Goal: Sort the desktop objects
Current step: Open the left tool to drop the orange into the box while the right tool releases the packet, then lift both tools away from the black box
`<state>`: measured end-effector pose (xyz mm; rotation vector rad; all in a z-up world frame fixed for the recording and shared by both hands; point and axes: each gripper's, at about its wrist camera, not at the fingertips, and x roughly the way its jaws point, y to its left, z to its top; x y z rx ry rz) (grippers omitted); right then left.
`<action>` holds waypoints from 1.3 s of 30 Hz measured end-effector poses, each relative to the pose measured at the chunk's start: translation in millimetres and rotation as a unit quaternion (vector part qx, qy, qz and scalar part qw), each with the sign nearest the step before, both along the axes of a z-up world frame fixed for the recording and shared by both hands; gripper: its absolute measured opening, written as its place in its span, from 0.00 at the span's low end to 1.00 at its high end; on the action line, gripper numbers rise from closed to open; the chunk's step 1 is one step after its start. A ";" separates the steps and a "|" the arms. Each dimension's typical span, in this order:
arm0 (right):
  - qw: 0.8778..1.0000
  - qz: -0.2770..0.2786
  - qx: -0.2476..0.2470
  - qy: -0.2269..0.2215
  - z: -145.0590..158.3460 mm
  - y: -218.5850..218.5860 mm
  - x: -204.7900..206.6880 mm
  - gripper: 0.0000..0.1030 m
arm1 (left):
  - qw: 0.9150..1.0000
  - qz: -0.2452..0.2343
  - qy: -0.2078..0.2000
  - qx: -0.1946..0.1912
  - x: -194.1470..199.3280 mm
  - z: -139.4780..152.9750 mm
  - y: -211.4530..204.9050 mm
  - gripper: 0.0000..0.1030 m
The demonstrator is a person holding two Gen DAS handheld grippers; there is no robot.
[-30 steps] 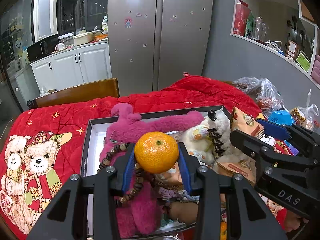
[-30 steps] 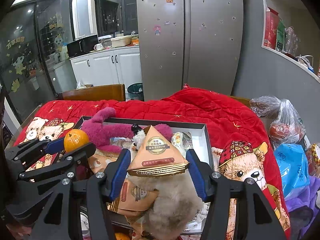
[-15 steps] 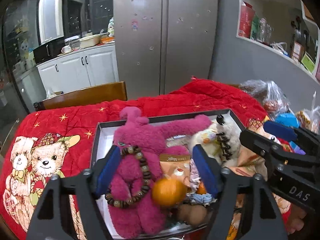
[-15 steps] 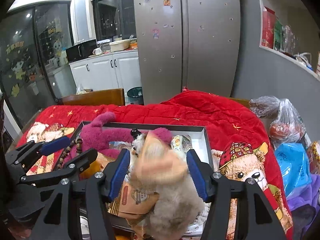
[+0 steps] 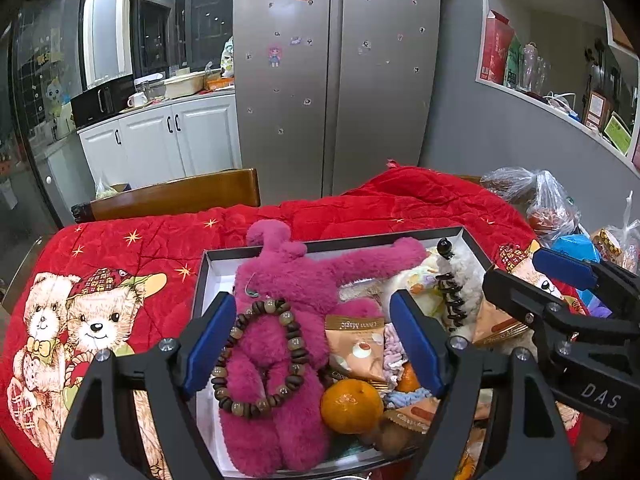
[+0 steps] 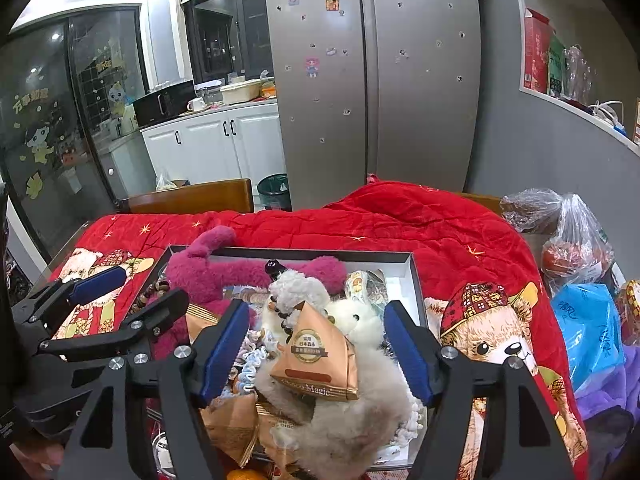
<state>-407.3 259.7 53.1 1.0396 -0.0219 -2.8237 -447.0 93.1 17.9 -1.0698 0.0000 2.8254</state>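
At about nine o'clock in the left wrist view the red bear-print blanket (image 5: pixel 100 280) covers the table, likely as a soft base for the open box (image 5: pixel 216 268) that serves as the collecting place. The left gripper (image 5: pixel 312 344) hovers over that box with its jaws wide and nothing between them. Below it, the pink plush toy (image 5: pixel 280 304) lies sprawled with a bead bracelet (image 5: pixel 260 356) resting on its body, and the mandarin (image 5: pixel 351 405) sits at six o'clock, wedged against a snack packet (image 5: pixel 356 348). Toward three o'clock the right gripper (image 6: pixel 316 348) also stands wide apart and empty, above the triangular packet (image 6: pixel 316 360), which rests tilted on the pale fluffy toy (image 6: pixel 344 412) because the box is heaped full.
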 end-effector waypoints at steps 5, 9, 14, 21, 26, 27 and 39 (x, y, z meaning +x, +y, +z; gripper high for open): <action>1.000 -0.001 0.005 0.005 3.0 -1.5 3.1 0.70 | 1.000 0.000 0.005 -0.003 3.3 4.8 0.4 0.78; 1.000 0.000 0.010 0.015 10.8 -3.2 8.9 0.70 | 1.000 -0.001 0.009 0.001 10.5 15.1 -1.4 0.78; 1.000 -0.002 0.014 0.025 28.1 -4.1 21.7 0.73 | 1.000 -0.012 0.020 0.008 30.4 39.4 -3.5 0.78; 0.998 -0.005 0.020 0.068 68.7 3.8 70.8 0.79 | 0.998 -0.023 0.055 0.022 87.6 80.5 -19.3 0.87; 0.996 -0.008 0.014 0.089 84.4 15.5 110.4 0.79 | 0.996 -0.016 0.088 0.005 138.0 95.4 -29.1 0.91; 0.995 -0.010 0.017 0.093 84.9 16.7 118.6 0.79 | 0.996 -0.015 0.093 0.002 147.3 96.2 -30.7 0.91; 0.996 0.017 0.013 0.086 43.4 9.2 165.7 0.79 | 0.995 0.014 0.094 -0.036 195.3 60.1 -54.2 0.91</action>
